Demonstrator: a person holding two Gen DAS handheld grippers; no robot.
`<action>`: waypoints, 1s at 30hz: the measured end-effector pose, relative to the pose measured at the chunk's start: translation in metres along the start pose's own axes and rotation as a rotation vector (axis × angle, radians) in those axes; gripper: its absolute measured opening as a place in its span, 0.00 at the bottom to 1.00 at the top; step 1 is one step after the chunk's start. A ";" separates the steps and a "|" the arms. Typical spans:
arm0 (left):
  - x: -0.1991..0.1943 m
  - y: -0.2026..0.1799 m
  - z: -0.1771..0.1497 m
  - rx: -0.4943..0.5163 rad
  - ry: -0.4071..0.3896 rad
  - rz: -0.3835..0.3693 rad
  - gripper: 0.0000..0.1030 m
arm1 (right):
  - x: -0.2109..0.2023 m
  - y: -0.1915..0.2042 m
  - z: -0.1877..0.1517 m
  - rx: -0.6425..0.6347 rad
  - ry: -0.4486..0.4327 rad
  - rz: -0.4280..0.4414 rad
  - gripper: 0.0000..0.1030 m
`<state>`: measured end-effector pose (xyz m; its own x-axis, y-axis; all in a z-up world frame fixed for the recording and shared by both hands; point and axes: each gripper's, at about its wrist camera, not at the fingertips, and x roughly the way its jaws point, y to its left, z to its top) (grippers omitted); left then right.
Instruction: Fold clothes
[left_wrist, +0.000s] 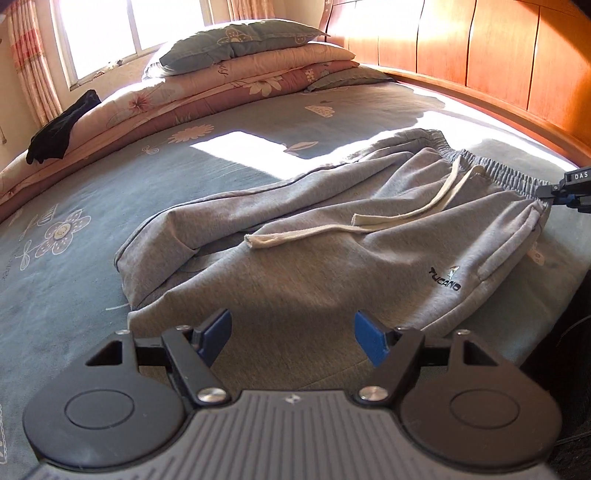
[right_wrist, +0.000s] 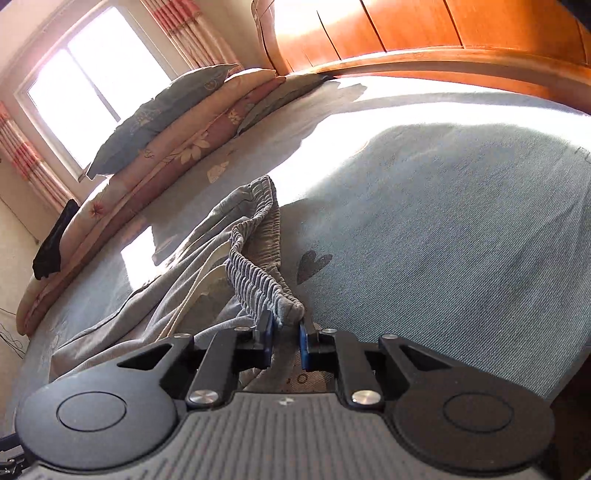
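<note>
Grey sweatpants with a cream drawstring and a black logo lie on the blue-grey bed sheet, their legs doubled over to the left. My left gripper hangs open just above the near leg, with nothing between its blue pads. My right gripper is shut on the near corner of the elastic waistband, and the ribbed cloth bunches between its pads. In the left wrist view the right gripper shows at the right edge, pinching that waistband corner.
A stack of folded floral quilts and pillows lies along the far side of the bed under the window. A black garment is draped over the quilt's left end. The wooden headboard curves along the right.
</note>
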<state>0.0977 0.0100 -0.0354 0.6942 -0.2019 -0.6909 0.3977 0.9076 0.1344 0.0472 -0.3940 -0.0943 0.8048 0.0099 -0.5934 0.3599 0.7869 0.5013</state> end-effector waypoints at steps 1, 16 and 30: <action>-0.001 0.002 -0.001 -0.008 -0.002 0.002 0.72 | 0.003 0.000 0.000 -0.002 0.019 -0.010 0.17; -0.014 0.049 -0.019 -0.155 -0.059 0.016 0.81 | -0.013 0.042 -0.016 -0.152 0.038 -0.085 0.66; -0.028 0.093 -0.058 -0.283 -0.114 -0.003 0.92 | -0.028 0.129 -0.046 -0.344 -0.040 0.109 1.00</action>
<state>0.0805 0.1217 -0.0446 0.7624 -0.2307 -0.6046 0.2282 0.9701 -0.0824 0.0493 -0.2638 -0.0421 0.8502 0.0866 -0.5193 0.0964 0.9441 0.3152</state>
